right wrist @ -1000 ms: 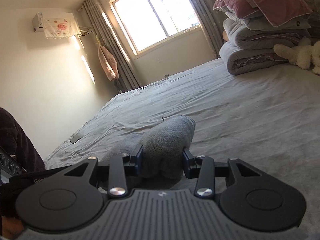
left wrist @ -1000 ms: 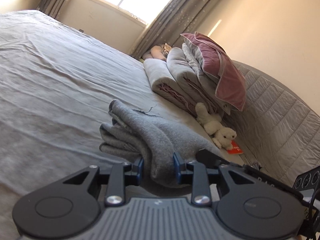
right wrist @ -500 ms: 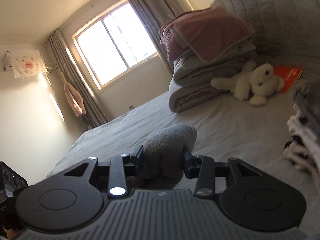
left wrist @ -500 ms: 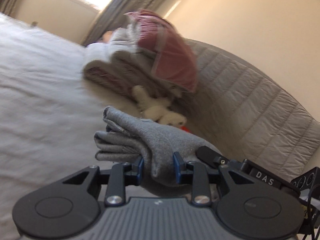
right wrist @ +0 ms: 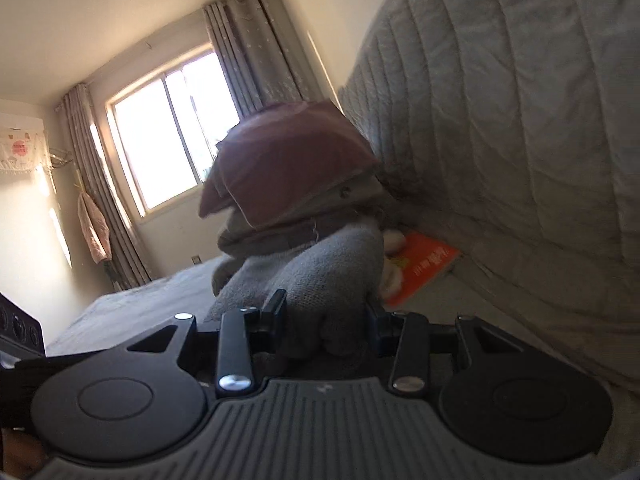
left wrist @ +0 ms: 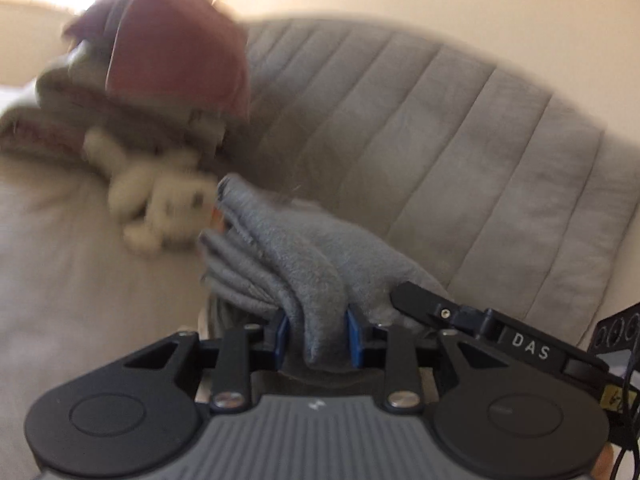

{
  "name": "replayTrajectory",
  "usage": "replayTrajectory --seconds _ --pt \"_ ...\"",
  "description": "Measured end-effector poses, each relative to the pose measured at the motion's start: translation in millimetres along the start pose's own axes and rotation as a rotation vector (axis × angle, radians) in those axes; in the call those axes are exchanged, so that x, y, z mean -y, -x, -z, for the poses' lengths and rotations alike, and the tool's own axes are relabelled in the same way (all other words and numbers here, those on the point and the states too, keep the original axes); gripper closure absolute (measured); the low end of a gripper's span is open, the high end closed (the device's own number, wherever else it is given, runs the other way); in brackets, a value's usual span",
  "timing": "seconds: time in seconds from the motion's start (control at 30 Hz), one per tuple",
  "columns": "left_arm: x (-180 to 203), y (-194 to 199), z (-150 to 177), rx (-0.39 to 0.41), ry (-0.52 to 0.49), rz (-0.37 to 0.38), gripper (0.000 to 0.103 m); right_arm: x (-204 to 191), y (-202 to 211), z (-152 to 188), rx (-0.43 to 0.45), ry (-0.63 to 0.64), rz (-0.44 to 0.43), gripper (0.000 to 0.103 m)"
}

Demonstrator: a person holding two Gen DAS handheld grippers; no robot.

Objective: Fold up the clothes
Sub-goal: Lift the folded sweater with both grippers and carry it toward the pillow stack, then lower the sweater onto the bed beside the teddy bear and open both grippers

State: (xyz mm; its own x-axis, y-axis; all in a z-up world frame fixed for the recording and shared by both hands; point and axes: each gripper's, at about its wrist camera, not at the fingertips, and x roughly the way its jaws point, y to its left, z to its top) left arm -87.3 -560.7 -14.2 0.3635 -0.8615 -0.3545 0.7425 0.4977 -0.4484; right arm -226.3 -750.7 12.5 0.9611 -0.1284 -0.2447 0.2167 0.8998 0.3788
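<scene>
A folded grey fleece garment (left wrist: 296,252) is held between both grippers, lifted off the bed. My left gripper (left wrist: 320,338) is shut on one end of it, the blue pads pinching a thick fold. My right gripper (right wrist: 326,312) is shut on the other end of the same grey garment (right wrist: 328,268). The right gripper's black body shows at the right of the left wrist view (left wrist: 480,320). The bundle hangs in front of the quilted headboard (left wrist: 460,152).
A stack of folded bedding topped by a mauve pillow (right wrist: 288,168) lies against the headboard (right wrist: 520,120). A white plush toy (left wrist: 160,196) and an orange booklet (right wrist: 424,268) lie beside it. The grey bed sheet (left wrist: 80,280) spreads left. A window (right wrist: 172,136) is at the far wall.
Both grippers have swung with the grey garment toward the headboard. The bedding stack and plush toy have shifted left in the left view, and the headboard now fills the right view.
</scene>
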Motion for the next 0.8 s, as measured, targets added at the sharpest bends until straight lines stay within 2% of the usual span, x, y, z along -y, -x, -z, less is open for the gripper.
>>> replayTrajectory --seconds 0.07,0.13,0.23,0.47,0.63,0.8 --pt "2.8 -12.8 32.8 -0.056 -0.015 -0.045 0.073 22.4 -5.9 34.6 -0.092 -0.026 0.026 0.06" --pt "1.5 -8.6 50.2 -0.022 -0.026 -0.031 0.072 31.3 1.6 52.3 -0.065 -0.059 -0.009 0.057" --pt "0.2 -6.4 45.2 -0.032 0.018 -0.018 0.069 32.2 7.8 57.3 -0.025 -0.096 -0.011 0.056" --pt "-12.3 3.4 27.6 -0.071 0.07 0.002 0.06 -7.5 20.1 45.5 0.034 0.021 0.159 0.041" --pt "-11.6 20.6 23.3 -0.086 0.016 -0.065 0.056 -33.8 38.9 49.7 0.032 0.037 0.246 0.033" --pt "-2.7 52.2 15.7 -0.106 -0.112 -0.211 0.055 -50.4 49.3 52.6 0.024 0.016 0.331 0.021"
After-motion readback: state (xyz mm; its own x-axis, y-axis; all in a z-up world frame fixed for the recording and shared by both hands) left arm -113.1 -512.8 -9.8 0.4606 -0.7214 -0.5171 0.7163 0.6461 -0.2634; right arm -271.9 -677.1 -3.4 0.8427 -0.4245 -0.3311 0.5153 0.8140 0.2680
